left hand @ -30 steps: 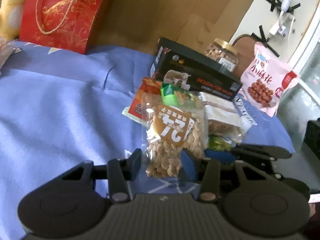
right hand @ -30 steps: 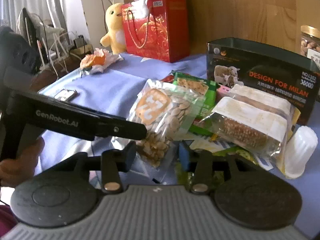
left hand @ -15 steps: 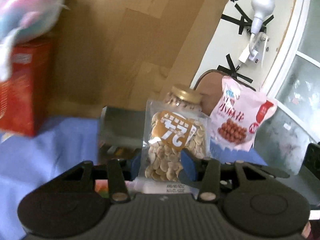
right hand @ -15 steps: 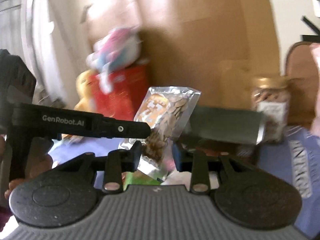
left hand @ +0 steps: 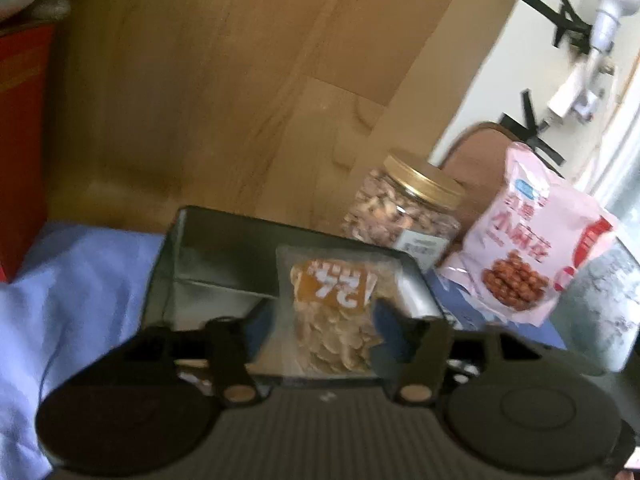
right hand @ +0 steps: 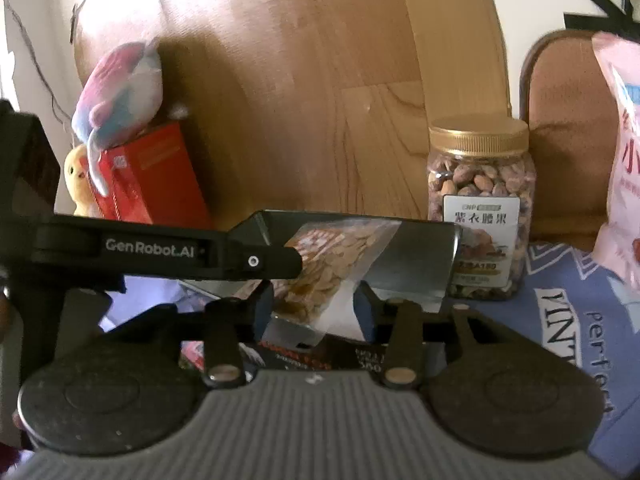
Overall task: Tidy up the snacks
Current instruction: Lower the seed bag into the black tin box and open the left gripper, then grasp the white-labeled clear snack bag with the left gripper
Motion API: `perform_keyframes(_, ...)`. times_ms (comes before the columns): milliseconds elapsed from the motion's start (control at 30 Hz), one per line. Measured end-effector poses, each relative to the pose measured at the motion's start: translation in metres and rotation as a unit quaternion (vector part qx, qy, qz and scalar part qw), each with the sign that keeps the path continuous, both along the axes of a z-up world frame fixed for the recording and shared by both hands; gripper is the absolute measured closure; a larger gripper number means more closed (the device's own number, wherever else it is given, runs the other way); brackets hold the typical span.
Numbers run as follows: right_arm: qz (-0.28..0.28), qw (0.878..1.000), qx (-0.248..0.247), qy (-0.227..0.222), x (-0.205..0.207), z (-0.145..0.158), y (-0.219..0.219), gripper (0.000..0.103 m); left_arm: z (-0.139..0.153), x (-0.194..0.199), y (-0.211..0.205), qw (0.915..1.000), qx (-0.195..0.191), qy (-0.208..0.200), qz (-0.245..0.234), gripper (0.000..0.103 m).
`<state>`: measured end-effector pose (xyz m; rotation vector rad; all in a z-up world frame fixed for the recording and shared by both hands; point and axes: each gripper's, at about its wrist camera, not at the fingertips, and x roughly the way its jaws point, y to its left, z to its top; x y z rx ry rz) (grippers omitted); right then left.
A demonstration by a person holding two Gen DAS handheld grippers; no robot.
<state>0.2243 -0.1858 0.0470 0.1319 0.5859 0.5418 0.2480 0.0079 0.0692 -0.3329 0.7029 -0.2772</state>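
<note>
Over the dark box point(left hand: 224, 256) | seed packet point(left hand: 336, 320), lifted off the pile, sits inside at 12 o'clock | left claw point(left hand: 320, 324) and right claw point(right hand: 316, 304) opening, pads clear of it

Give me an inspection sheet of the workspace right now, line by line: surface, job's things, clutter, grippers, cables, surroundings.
Surface: blue cloth, printed lettering at its right in the right wrist view.
Job's things: seed packet over the open dark box; nut jar and pink snack bag upright behind.
Clutter: red gift bag, plush toys on and beside it.
Grippers: left gripper and right gripper, jaws opening, packet between them.
Cables: cord down the wall at left; taped plug at right.
Surroundings: wooden board, chair back.
</note>
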Motion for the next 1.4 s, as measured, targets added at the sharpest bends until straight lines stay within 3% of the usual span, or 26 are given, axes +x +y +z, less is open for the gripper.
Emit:
perform_keyframes(33,-0.011,1.000,-0.009,-0.013,-0.003,0.002,0.000,0.050,0.001,-0.001,0.002,0.9999,0.002,-0.008,0.011,0.024)
perform_keyframes(100,-0.030,0.999,-0.024,-0.038,-0.009,0.006,-0.001,0.050,0.004,-0.007,0.008,0.9995,0.006,-0.017,0.024,0.024)
perform_keyframes(200,-0.037,0.998,0.010,-0.052,-0.031,0.014,-0.019,0.050,0.011,-0.034,0.022,0.9990,-0.014,-0.030,0.029,0.024)
perform_keyframes(367,0.022,0.998,0.037,-0.039,-0.084,0.008,-0.031,0.050,0.008,-0.088,0.025,0.9992,-0.018,-0.035,-0.007,0.024)
perform_keyframes(567,0.057,0.997,-0.037,-0.024,-0.103,-0.016,-0.009,0.043,-0.011,-0.120,-0.003,0.9982,0.032,-0.030,-0.042,0.024)
perform_keyframes(667,0.081,0.996,-0.046,-0.013,-0.103,-0.024,0.000,0.043,-0.020,-0.128,-0.005,0.9977,0.038,-0.022,-0.052,0.022)
perform_keyframes(767,0.096,0.992,-0.084,-0.019,-0.104,-0.028,0.015,0.041,-0.030,-0.127,-0.001,0.9983,0.040,-0.001,-0.042,0.019)
perform_keyframes(967,0.126,0.989,-0.076,0.003,-0.121,-0.034,0.023,0.041,-0.033,-0.136,-0.002,0.9975,0.034,0.002,-0.062,0.024)
perform_keyframes(1067,0.140,0.987,-0.079,-0.020,-0.149,-0.031,0.024,0.041,-0.031,-0.155,-0.008,0.9958,0.049,-0.004,-0.078,0.024)
perform_keyframes(1233,0.170,0.985,-0.012,0.001,-0.181,-0.024,0.013,0.041,-0.021,-0.199,0.005,0.9956,0.035,-0.027,-0.083,0.023)
perform_keyframes(1400,0.205,0.978,0.012,-0.020,-0.202,-0.020,0.023,0.041,-0.022,-0.237,0.030,0.9976,0.009,-0.032,-0.061,0.020)
